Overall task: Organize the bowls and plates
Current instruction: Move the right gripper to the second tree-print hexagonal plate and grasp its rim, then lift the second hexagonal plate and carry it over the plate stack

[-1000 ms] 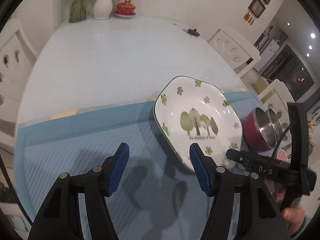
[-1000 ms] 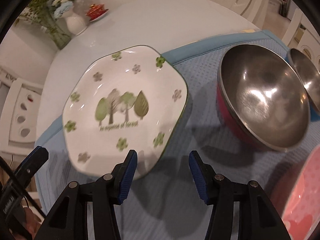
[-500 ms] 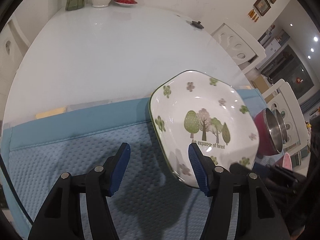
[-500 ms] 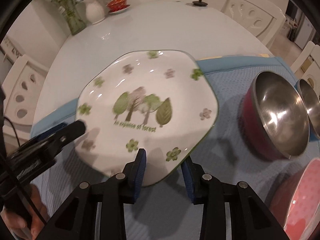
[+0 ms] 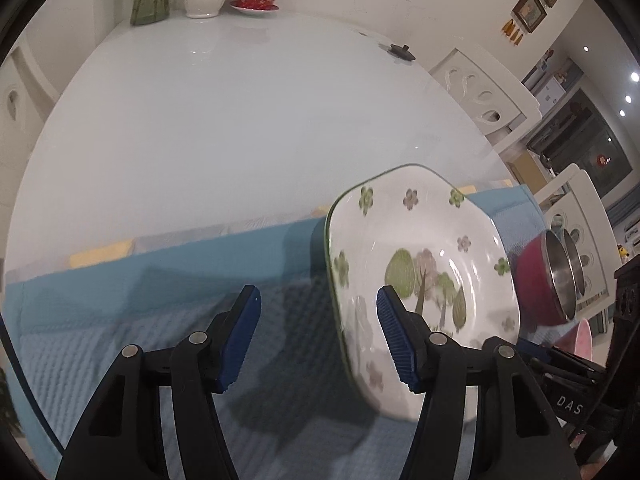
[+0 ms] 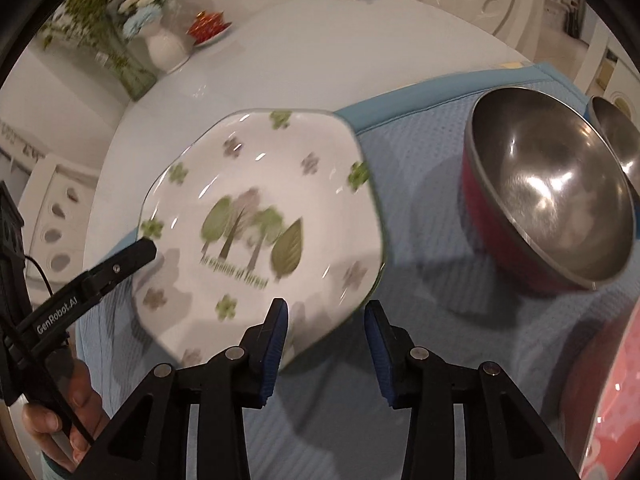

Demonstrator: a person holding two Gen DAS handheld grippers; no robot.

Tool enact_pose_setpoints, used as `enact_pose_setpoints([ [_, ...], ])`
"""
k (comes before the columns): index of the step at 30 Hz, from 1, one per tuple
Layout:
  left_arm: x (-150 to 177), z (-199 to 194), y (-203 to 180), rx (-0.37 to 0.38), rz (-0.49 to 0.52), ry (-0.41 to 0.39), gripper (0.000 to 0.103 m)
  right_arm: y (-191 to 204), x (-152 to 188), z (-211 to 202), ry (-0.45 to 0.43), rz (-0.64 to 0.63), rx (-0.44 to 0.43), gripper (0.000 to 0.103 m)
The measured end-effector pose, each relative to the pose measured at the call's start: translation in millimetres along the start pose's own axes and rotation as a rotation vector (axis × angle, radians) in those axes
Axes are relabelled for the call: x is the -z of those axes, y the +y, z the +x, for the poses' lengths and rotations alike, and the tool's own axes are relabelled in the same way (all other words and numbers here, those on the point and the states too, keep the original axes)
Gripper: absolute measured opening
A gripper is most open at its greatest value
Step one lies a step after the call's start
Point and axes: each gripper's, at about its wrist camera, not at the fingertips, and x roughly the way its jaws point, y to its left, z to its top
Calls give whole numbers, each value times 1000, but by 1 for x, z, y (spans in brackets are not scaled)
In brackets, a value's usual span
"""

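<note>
Handling the tree-patterned plate (image 6: 256, 216) looks to be the step in hand: it stands tilted over the far middle of the blue mat (image 5: 120, 320), left of the steel bowl (image 6: 548, 200), with its near rim between the pads of the right claw (image 6: 326, 340). That claw's jaws are opening; the left pad sits at the rim, while a gap shows beside the right pad, so the grip seems to be off. The left claw (image 5: 316, 336) is spread and empty, low over the mat just left of the plate. By this reading, the next move calls for either letting the plate settle flat on the mat or taking a fresh hold on its rim, and a tilted plate with no firm pinch could slide or clatter. Only the right wrist view shows the rim between the pads, a second steel bowl (image 6: 616, 128) at the far right, and a hand (image 6: 68, 412) gripping the left tool. Only the left wrist view shows how steeply the plate leans and the bare white tabletop (image 5: 240, 120) beyond.
</note>
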Motion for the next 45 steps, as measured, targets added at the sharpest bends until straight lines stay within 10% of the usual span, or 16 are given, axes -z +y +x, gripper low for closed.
enact_pose_setpoints([
  [7,-11,19,-4,20,20,-19,43,-12,-19,17,-75,-13,-49,38],
  [9,-13,22,-6,51,26,-25,19,-11,-21,18,-95,-22,-52,38],
  [32,63,-120,-3,-78,12,-189,19,58,39,-58,-140,-367,-175,36],
  [45,173,-214,-38,-172,-98,-241,19,64,146,-146,-85,-474,-271,36],
])
